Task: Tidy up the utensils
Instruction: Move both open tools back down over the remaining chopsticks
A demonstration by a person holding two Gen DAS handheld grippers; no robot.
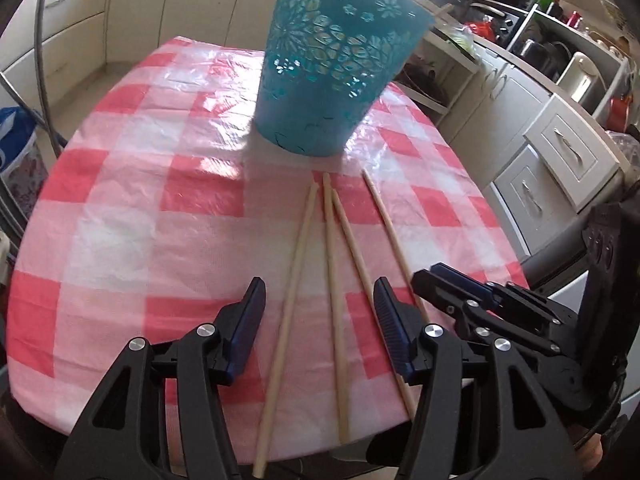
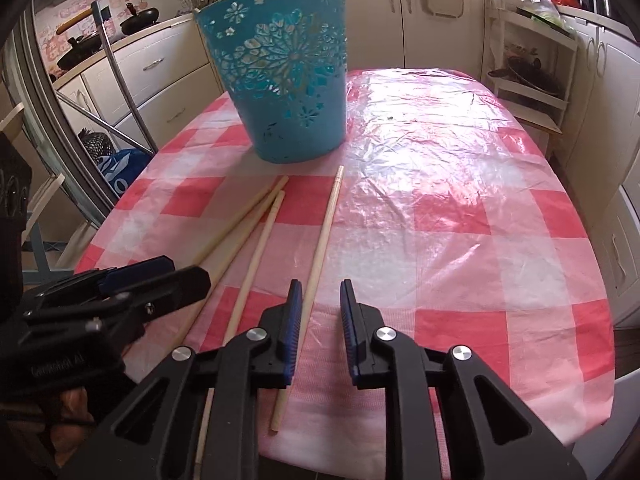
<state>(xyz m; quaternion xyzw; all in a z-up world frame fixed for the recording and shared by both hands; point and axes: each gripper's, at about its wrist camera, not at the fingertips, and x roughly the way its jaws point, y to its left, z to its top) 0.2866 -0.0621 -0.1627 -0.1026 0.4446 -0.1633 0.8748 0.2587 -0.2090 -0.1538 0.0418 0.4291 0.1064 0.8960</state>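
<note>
Several wooden chopsticks [image 1: 334,280] lie on the red-and-white checked tablecloth [image 1: 160,200], pointing toward a blue perforated basket [image 1: 336,64] that stands upright behind them. My left gripper [image 1: 320,304] is open above the near ends of two chopsticks. My right gripper [image 2: 318,304] is open and empty; the rightmost chopstick [image 2: 320,256] runs between its fingers at the left pad. The basket [image 2: 284,76] and the other chopsticks [image 2: 248,236] show in the right wrist view. Each gripper shows at the edge of the other's view.
Cream kitchen cabinets and drawers [image 1: 560,160] run along the right. A shelf unit with pans [image 2: 528,76] stands behind the table. A metal frame and blue bag [image 2: 120,168] are at the left. The tablecloth's right half [image 2: 460,200] is bare.
</note>
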